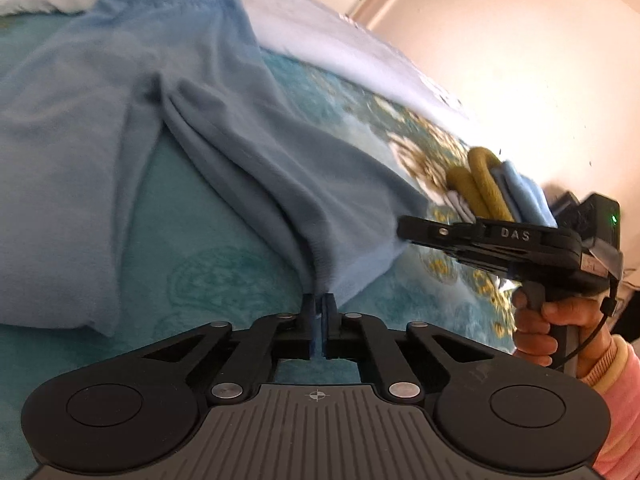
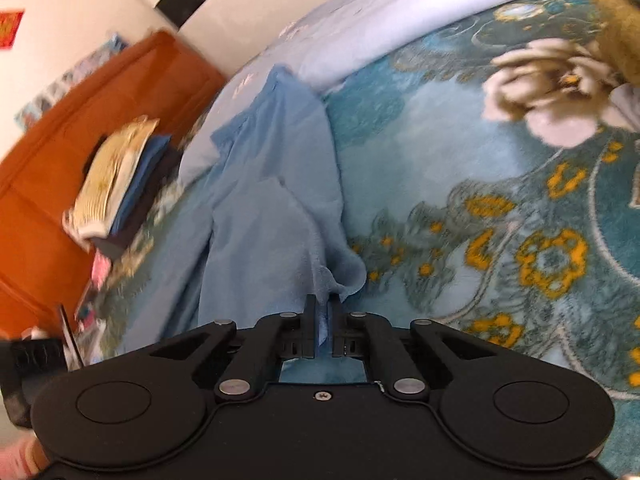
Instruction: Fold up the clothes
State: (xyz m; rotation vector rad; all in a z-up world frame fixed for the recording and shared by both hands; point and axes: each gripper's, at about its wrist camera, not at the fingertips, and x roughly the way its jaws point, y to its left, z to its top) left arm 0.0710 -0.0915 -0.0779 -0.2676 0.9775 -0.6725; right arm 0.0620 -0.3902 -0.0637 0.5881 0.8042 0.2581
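A light blue knit garment [image 1: 120, 128] lies spread on a teal flowered blanket [image 1: 208, 264]. One long part of it runs down toward me. My left gripper [image 1: 319, 306] is shut on the ribbed end of that part, with blue cloth showing between the pads. In the left wrist view my right gripper [image 1: 402, 232] comes in from the right, held by a hand [image 1: 536, 320], its tips at the same end's far corner. In the right wrist view the right gripper [image 2: 323, 306] is shut on a corner of the blue garment [image 2: 272, 200], which stretches away up the bed.
A folded pile of olive and light blue clothes [image 1: 492, 192] sits on the blanket behind the right gripper. A pale sheet [image 1: 344, 40] covers the far side of the bed. An orange piece of furniture [image 2: 60, 168] carries another stack of folded clothes [image 2: 116, 188].
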